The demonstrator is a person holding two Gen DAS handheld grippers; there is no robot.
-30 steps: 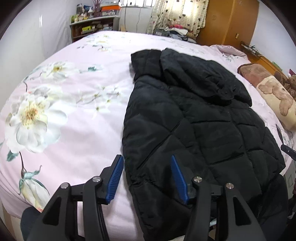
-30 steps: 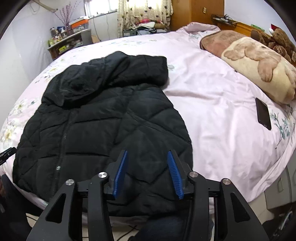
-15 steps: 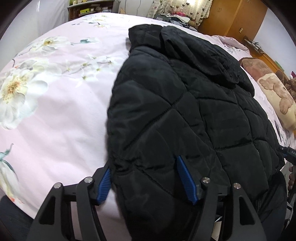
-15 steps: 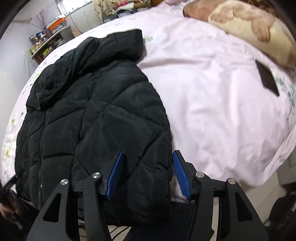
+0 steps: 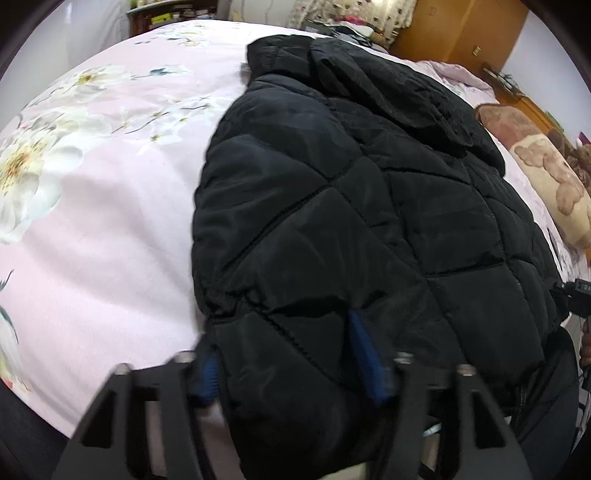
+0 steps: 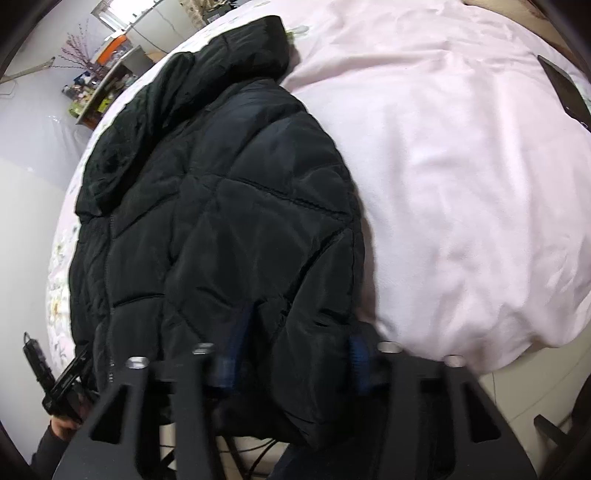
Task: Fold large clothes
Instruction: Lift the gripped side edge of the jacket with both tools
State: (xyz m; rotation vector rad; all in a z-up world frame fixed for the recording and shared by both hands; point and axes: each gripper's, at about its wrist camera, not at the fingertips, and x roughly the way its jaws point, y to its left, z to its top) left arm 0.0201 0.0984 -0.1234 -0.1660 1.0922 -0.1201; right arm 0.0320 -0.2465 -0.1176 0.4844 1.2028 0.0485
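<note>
left wrist: low at bed [image 5: 96, 236] foot edge, facing up the bed, very close over black puffer jacket [image 5: 351, 206] hem | right wrist: same edge, further right, tilted, equally close on jacket [image 6: 207, 206] | shared: jacket, pink bedspread [image 6: 461, 166], far shelf [image 6: 107, 85]

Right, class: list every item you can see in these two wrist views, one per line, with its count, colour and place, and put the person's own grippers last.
black quilted puffer jacket: one, black, laid flat on the bed, hem at the near edge.
pink floral bedsheet: one, pale pink with white flowers, covering the bed under the jacket.
bear-print pillow: one, beige and brown, far right of the bed.
dark flat phone: one, black, on the sheet right of the jacket.
wooden wardrobe: one, orange-brown, behind the bed.
cluttered shelf: one, dark, by the wall.
left gripper: black with blue pads, straddling the hem's left corner.
right gripper: same colours, straddling the right corner.
</note>
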